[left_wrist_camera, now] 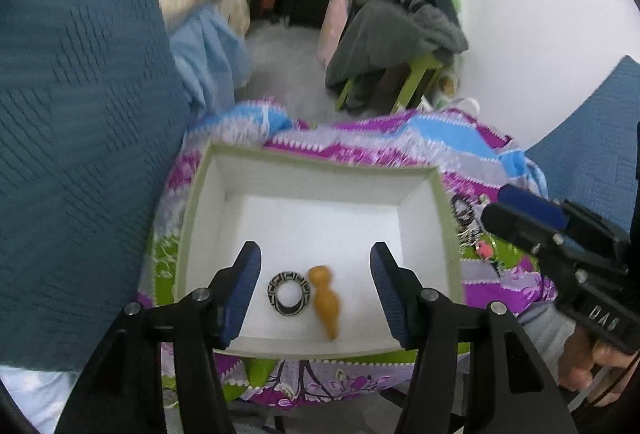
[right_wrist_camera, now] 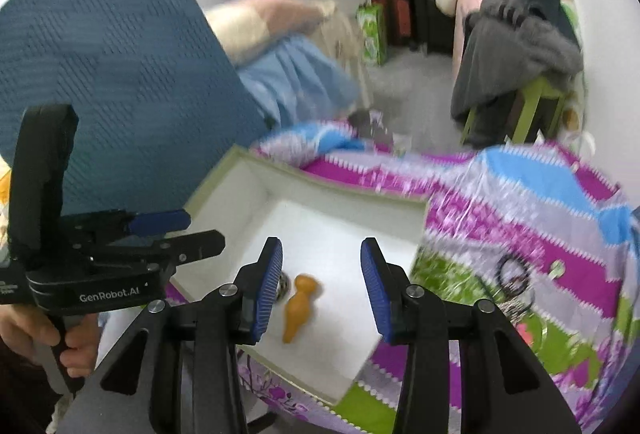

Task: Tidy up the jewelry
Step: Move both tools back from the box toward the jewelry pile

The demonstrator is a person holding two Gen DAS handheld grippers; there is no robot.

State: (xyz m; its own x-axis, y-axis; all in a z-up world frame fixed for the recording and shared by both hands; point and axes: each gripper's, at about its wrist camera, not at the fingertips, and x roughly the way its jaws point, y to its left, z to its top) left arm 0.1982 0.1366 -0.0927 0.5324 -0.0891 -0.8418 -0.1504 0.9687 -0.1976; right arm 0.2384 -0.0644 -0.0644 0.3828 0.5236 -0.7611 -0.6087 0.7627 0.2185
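Observation:
A white open box (left_wrist_camera: 448,218) with a green rim lies on a patterned cloth. Inside it lie a black-and-white patterned ring (left_wrist_camera: 291,293) and an orange gourd-shaped pendant (left_wrist_camera: 326,300), side by side. My left gripper (left_wrist_camera: 316,294) is open and empty, held over the box with both pieces between its fingers. My right gripper (right_wrist_camera: 322,288) is open and empty above the same box (right_wrist_camera: 248,169); the pendant (right_wrist_camera: 298,308) lies between its fingers and the ring (right_wrist_camera: 283,286) is mostly hidden behind the left finger. Loose jewelry (right_wrist_camera: 514,288) lies on the cloth right of the box.
The purple, blue and green cloth (left_wrist_camera: 360,137) covers the surface. A blue textured chair back (left_wrist_camera: 80,113) stands at the left. A green stool (left_wrist_camera: 416,73) piled with clothes stands beyond. More loose jewelry (left_wrist_camera: 470,222) lies by the box's right wall.

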